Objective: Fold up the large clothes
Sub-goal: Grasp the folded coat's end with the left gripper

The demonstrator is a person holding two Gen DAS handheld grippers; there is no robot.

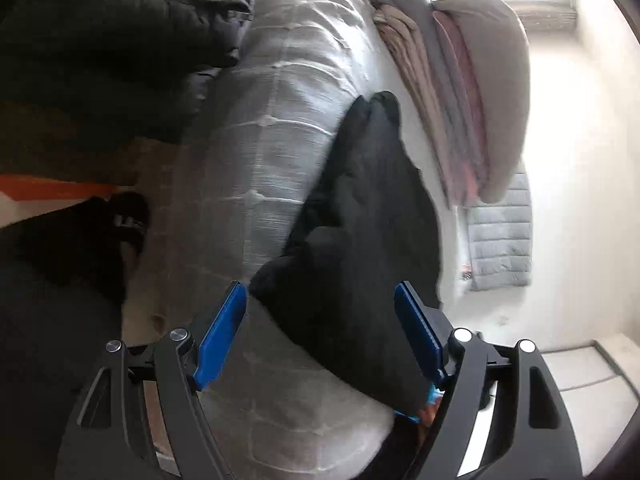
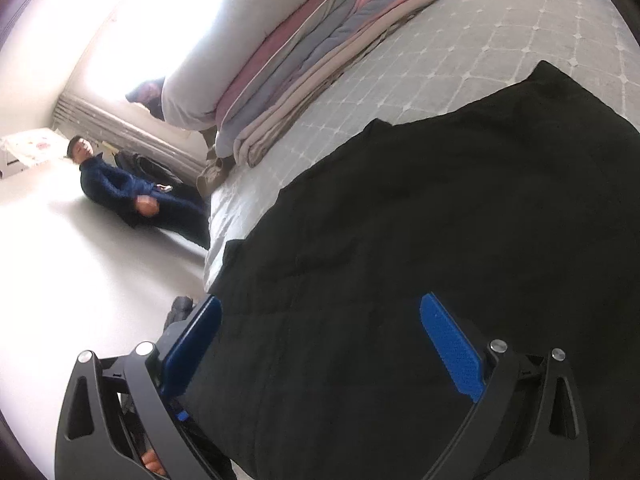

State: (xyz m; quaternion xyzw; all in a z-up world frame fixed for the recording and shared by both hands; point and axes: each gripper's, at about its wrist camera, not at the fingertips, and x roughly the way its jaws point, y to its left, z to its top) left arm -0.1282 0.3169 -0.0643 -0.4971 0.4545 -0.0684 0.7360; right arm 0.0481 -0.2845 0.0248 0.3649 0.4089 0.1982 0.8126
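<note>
- Two grippers show, each with blue-padded fingers spread wide and nothing held between them.
- Left gripper: its fingers frame the near end of a black garment, which in this view is bunched into a long dark heap on the bed. Whether the pads touch the cloth cannot be told.
- Right gripper: its fingers hang over the black garment, which spreads broadly across the near part of the bed, one edge reaching the mattress side.
- Bed cover is pale grey with a quilted square pattern.
- Stack of folded blankets in pink, grey-blue and beige lies further along the bed, with a large pale pillow against it; the same stack of blankets appears in the left wrist view.
- Another dark padded garment lies at the far end of the bed in the left wrist view.
- Person in dark blue stands on the pale floor beside the bed, near a bright window.
</note>
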